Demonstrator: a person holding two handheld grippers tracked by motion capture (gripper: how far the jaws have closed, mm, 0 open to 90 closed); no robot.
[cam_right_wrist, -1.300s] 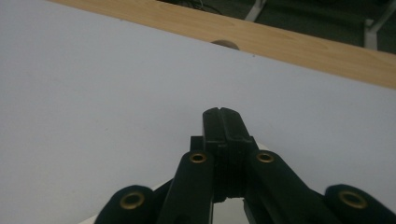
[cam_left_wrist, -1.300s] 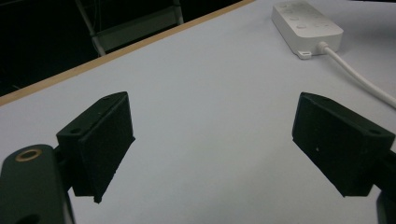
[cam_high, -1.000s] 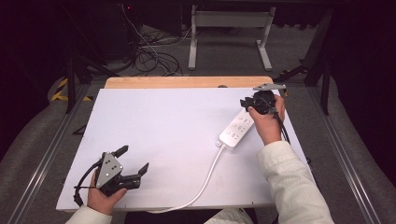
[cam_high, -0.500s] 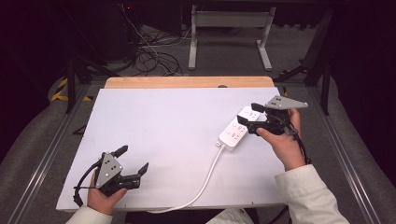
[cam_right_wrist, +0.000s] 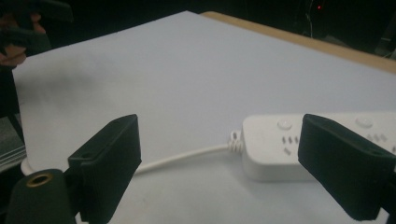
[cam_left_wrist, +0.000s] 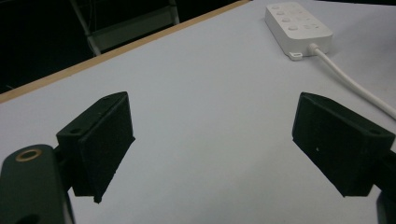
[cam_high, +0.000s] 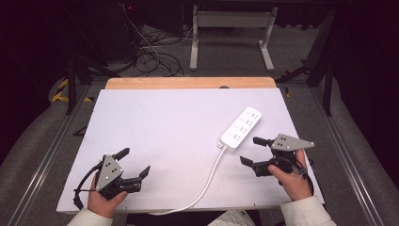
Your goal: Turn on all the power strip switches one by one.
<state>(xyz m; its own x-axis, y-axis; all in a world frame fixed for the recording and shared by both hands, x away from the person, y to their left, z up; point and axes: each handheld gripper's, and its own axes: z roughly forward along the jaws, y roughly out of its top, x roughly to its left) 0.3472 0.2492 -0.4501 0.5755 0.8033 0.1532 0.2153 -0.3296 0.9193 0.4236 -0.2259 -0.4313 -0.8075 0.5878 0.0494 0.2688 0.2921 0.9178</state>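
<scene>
On desk's [cam_high: 155, 117] right half, white power strip [cam_high: 241, 126] lay flat and slanted, cord [cam_high: 207, 181] trailing toward near edge; right gripper [cam_high: 254, 153] hovered just beside strip's cord end, fingers wide apart after just opening, nothing between them, not touching strip; left gripper [cam_high: 134, 162] at near-left corner, fingers apart, empty, well apart from strip

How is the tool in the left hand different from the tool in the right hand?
The left tool sits at the near left corner of the white table, far from the power strip; the right tool is beside the strip's cord end. The right tool points left towards the white cord, and its jaws have just been opening; the left tool points up and right. Both are black, open, empty and carry a grey plate.
</scene>
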